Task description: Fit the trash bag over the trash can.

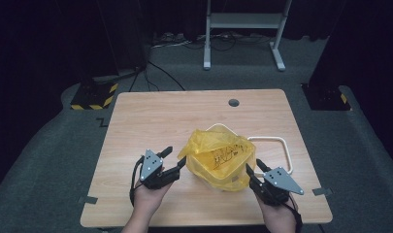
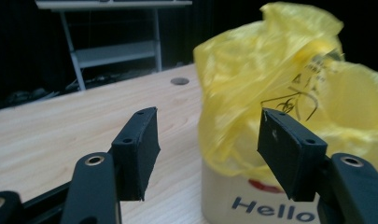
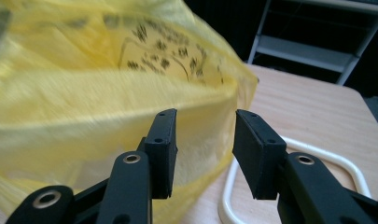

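From the high view: a yellow biohazard bag (image 1: 218, 158) draped over a white container, set near the middle of the wooden surface (image 1: 150, 116), toward its near edge; left tool (image 1: 172, 161) just beside the bag's left side, right tool (image 1: 254, 168) at its right, a white frame (image 1: 286, 150) lying behind. In the left gripper view: jaws spread, nothing between, bag (image 2: 280, 79) ahead over the container (image 2: 224, 191) lettered "Hello". In the right gripper view: jaws spread, bag film (image 3: 107, 107) just past them, not pinched.

Wooden table (image 1: 150, 121) mid-frame, round hole (image 1: 233, 103) near its far edge. White metal stand (image 1: 242, 29) at top centre. Black cables (image 1: 160, 68) trail on grey floor (image 1: 48, 145).
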`<state>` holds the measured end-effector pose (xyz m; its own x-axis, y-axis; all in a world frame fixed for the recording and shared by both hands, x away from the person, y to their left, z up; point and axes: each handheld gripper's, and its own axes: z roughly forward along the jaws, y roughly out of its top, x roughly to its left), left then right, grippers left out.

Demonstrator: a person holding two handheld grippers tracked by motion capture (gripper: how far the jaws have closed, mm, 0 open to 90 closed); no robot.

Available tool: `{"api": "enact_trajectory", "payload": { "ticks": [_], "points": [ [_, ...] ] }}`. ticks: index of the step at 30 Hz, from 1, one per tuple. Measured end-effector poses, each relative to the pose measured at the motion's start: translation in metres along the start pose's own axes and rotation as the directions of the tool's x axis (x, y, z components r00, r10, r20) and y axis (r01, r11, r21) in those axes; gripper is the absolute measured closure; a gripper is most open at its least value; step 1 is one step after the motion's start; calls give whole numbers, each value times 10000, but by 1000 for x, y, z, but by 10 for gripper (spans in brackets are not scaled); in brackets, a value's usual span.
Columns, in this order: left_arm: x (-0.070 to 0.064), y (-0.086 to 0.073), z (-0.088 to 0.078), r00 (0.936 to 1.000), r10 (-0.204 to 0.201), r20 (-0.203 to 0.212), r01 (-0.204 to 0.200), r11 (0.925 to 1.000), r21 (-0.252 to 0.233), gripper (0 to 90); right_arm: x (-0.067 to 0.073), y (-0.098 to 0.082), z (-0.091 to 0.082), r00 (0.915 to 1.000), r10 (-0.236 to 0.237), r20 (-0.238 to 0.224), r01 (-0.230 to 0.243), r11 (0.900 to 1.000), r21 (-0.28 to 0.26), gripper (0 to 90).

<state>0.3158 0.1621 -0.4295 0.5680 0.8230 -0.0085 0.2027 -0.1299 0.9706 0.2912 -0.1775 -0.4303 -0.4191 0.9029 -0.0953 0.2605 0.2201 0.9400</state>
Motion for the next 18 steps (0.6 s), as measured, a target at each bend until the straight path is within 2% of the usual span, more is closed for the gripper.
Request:
{"api": "enact_trajectory", "payload": {
  "ticks": [3, 6, 9, 10, 12, 16, 17, 18],
  "points": [
    [-8, 10, 3, 9991, 426, 90, -424, 9989, -185, 374, 6, 13, -4, 10000, -59, 10, 60, 9992, -383, 592],
    [-17, 23, 12, 9965, 818, 160, -814, 9963, -276, 371, 6, 24, 2, 9997, 228, 46, -225, 9984, -528, 585],
    [-21, 29, 20, 9919, 1267, -40, -1267, 9917, -208, 415, -1, 26, 16, 9977, 647, 220, -641, 9976, -250, 585],
    [-20, 30, 22, 9913, 1315, -45, -1316, 9912, -167, 469, -4, 25, 23, 9962, 793, 365, -790, 9968, -87, 585],
    [-17, 32, 28, 9895, 1437, -154, -1438, 9896, -34, 573, -7, 22, 29, 9930, 1140, 311, -1143, 9934, 99, 581],
    [-5, 35, 38, 9923, 1189, -349, -1183, 9928, 186, 687, -5, 18, 33, 9936, 1102, 249, -1108, 9935, 267, 585],
    [2, 34, 42, 9928, 1050, -583, -1027, 9938, 417, 712, -5, 18, 34, 9938, 1092, 217, -1098, 9936, 260, 586],
    [8, 33, 47, 9940, 875, -649, -834, 9945, 641, 733, -5, 17, 33, 9938, 1092, 183, -1096, 9937, 226, 586]
  ]
}}
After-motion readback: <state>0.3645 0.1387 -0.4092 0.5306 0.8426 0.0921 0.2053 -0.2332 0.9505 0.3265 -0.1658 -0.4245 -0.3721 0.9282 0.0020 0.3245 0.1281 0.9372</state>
